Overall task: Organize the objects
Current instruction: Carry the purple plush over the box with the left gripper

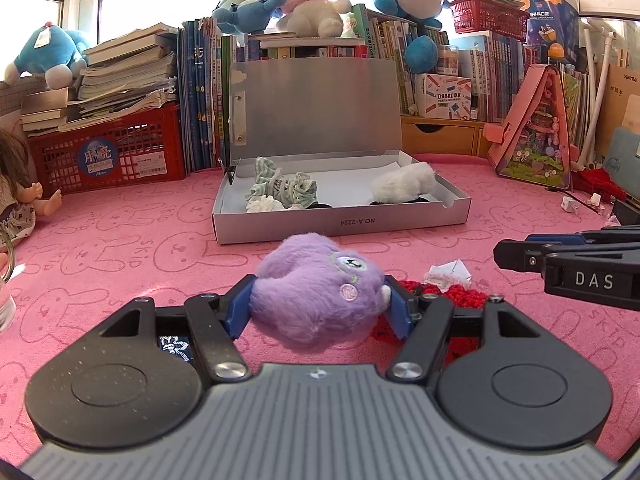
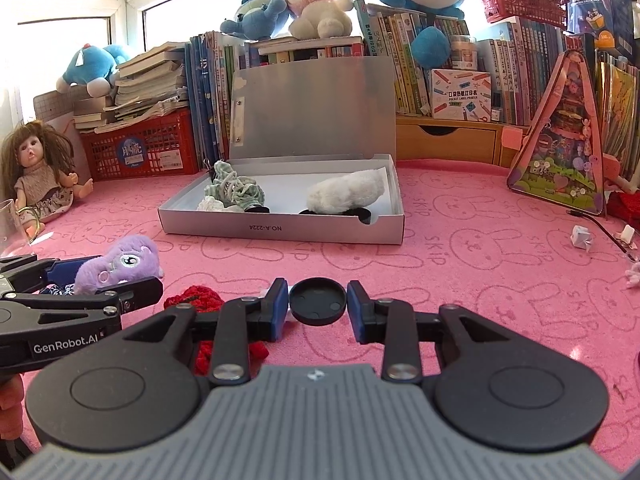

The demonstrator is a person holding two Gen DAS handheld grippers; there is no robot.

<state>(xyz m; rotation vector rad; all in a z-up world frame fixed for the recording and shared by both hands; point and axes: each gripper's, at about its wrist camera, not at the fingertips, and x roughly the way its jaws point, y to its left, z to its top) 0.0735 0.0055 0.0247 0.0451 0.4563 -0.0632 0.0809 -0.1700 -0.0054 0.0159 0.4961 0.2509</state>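
Note:
A fluffy purple toy (image 1: pixel 318 294) sits between the blue pads of my left gripper (image 1: pixel 320 304), which is shut on it just above the pink cloth; the toy also shows in the right wrist view (image 2: pixel 120 266). My right gripper (image 2: pixel 317 306) holds a small black round lid (image 2: pixel 317 301) between its blue pads, which touch its sides. An open grey box (image 1: pixel 340 222) lies ahead with striped green cloth (image 1: pixel 280 186) and a white fluffy piece (image 1: pixel 404 182) inside; it also shows in the right wrist view (image 2: pixel 280 234).
Red knitted yarn (image 2: pixel 196 298) lies by the grippers. A doll (image 2: pixel 38 172) and a glass (image 2: pixel 12 228) stand at the left. A red crate (image 1: pixel 108 156), books and plush toys line the back. A pink triangular case (image 2: pixel 560 152) stands at the right.

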